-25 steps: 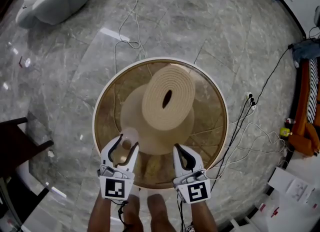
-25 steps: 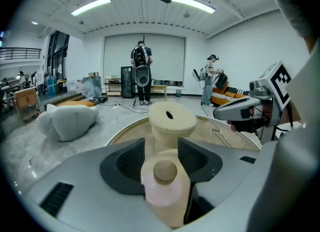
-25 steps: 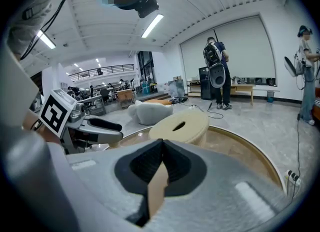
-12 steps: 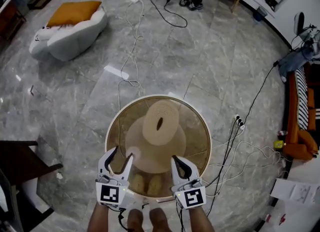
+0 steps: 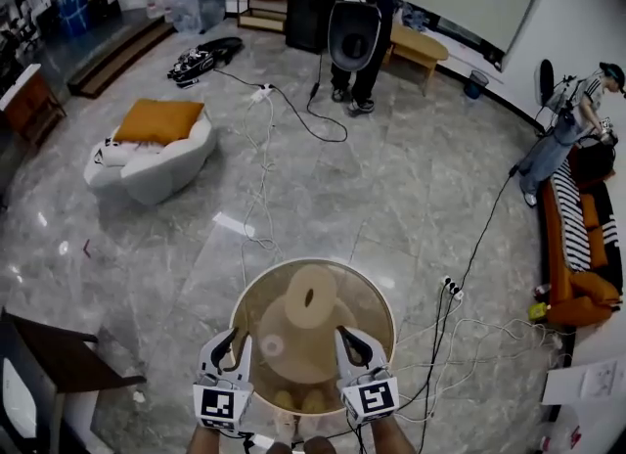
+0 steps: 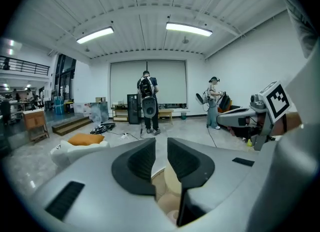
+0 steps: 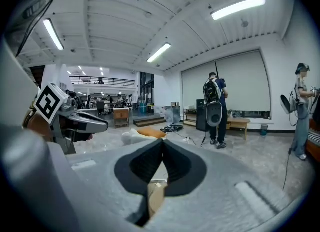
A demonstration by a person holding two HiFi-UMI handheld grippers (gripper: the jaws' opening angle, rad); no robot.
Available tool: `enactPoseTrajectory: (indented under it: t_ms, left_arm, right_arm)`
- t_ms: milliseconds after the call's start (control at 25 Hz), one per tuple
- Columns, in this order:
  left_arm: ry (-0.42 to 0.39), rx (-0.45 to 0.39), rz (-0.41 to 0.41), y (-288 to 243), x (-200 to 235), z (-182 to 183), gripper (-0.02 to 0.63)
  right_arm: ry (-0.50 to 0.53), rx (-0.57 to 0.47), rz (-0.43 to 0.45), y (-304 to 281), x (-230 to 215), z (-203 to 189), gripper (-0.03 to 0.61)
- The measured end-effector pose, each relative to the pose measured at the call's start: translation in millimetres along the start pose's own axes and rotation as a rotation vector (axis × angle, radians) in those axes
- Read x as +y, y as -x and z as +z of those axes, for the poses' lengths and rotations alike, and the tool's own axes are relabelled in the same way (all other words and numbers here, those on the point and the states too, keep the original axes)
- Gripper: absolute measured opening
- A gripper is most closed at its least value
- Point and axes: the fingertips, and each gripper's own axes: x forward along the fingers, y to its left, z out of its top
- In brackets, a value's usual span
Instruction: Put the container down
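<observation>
A small pale round container (image 5: 272, 346) stands on the round glass table (image 5: 388, 307), just right of my left gripper (image 5: 233, 344). That gripper hangs over the table's near edge. Its jaws are closing with a narrow gap left and nothing between them. In the left gripper view the container (image 6: 172, 215) shows low down, beyond the left gripper (image 6: 161, 143). My right gripper (image 5: 350, 338) is shut and empty at the near right of the table. Its pads meet in the right gripper view, where the right gripper (image 7: 162, 144) points across the room.
A large beige coiled shape (image 5: 311, 297) fills the table's middle. Cables (image 5: 460, 325) trail over the marble floor to the right. A dark chair (image 5: 59, 364) stands at left, a white seat with an orange cushion (image 5: 152, 149) beyond. A person (image 5: 357, 22) stands at the back.
The head view has risen and tipped up, so the table looks smaller and much more of the room shows. The left jaws, wide apart around the small container before, have narrowed beside it.
</observation>
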Motion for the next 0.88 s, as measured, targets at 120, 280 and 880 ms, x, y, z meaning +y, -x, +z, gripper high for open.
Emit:
enactPoseTrajectory:
  t_ms: [120, 280, 880]
  left_arm:
    - [0.001, -0.026, -0.015, 25.9, 0.1, 41.7, 0.063]
    - [-0.011, -0.086, 0.017, 63.7, 2.5, 99.6, 0.052]
    - [-0.038, -0.180, 0.058, 169.9, 6.8, 176.1, 0.032]
  right_arm:
    - [0.004, -0.040, -0.020, 17.1, 4.6, 50.5, 0.002]
    - [0.000, -0.078, -0.050, 50.8, 9.6, 102.3, 0.003]
    - [0.043, -0.176, -0.148, 149.7, 31.5, 190.1, 0.002]
